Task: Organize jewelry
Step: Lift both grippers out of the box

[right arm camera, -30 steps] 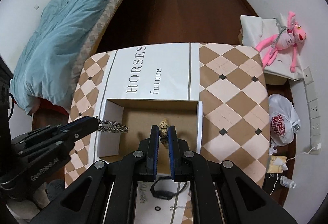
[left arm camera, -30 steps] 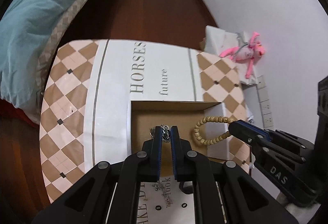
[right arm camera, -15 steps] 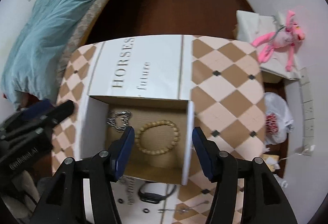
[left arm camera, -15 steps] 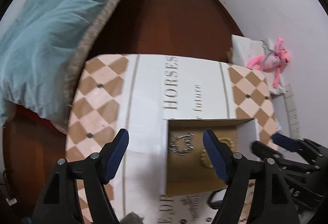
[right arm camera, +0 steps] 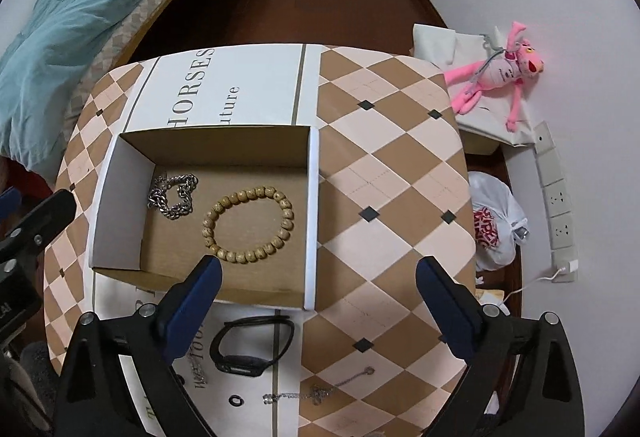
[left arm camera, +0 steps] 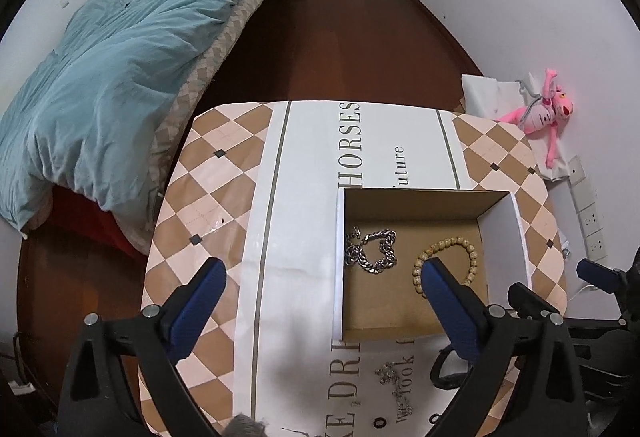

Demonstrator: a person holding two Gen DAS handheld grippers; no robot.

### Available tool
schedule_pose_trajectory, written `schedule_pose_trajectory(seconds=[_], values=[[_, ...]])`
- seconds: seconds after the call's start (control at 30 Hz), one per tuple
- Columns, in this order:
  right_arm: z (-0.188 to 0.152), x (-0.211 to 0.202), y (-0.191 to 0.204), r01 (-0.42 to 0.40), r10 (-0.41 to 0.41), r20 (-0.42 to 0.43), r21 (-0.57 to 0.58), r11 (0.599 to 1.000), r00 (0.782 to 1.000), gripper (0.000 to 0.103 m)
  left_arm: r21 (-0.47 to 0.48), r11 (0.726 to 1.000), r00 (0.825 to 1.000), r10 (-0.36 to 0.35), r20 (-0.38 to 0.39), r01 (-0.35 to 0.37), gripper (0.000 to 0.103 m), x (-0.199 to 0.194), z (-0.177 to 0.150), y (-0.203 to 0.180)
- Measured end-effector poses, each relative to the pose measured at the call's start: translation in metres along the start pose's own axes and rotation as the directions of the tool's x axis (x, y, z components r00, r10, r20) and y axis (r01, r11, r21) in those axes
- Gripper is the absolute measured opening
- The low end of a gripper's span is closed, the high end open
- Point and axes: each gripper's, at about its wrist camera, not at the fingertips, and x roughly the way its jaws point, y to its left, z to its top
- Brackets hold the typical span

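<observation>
An open cardboard box [right arm camera: 116,197] [left arm camera: 502,233] sits on the checked table. Inside it lie a silver chain bracelet [right arm camera: 174,196] [left arm camera: 372,251] and a wooden bead bracelet [right arm camera: 248,224] [left arm camera: 446,263]. My left gripper [left arm camera: 322,281] is open and empty, above the table left of the box. My right gripper [right arm camera: 316,279] is open and empty, above the box's near right corner. On the table in front of the box lie a black watch [right arm camera: 248,347], a thin silver necklace [right arm camera: 316,391] [left arm camera: 394,387] and a small black ring [right arm camera: 236,401].
The table [right arm camera: 384,165] has a checked cloth with a white printed strip. A bed with a teal duvet [left arm camera: 104,85] is at the left. A pink plush toy [right arm camera: 500,69], a plastic bag [right arm camera: 496,225] and wall sockets lie at the right.
Both grippers opened and let go: the silver chain and the bead bracelet now lie in the box. Both grippers have pulled back and up from the box.
</observation>
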Motion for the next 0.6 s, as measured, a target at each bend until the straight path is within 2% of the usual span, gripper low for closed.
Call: schedule_pose_trajectory(seconds=[0.3, 0.6], values=[[-0.015, -0.05, -0.003, 0.032, -0.033, 0.126, 0.015, 0.999, 0.991, 0.099, -0.002, 1.0, 0.997, 0.011, 0.074, -0.011, 0.1, -0.04, -0.011, 0.001], [-0.038, -0.116, -0.006, 0.03, -0.035, 0.246, 0.026, 0.999, 0.969, 0.099, -0.004, 1.0, 0.99, -0.011, 0.143, 0.011, 0.1, -0.092, -0.022, 0.001]])
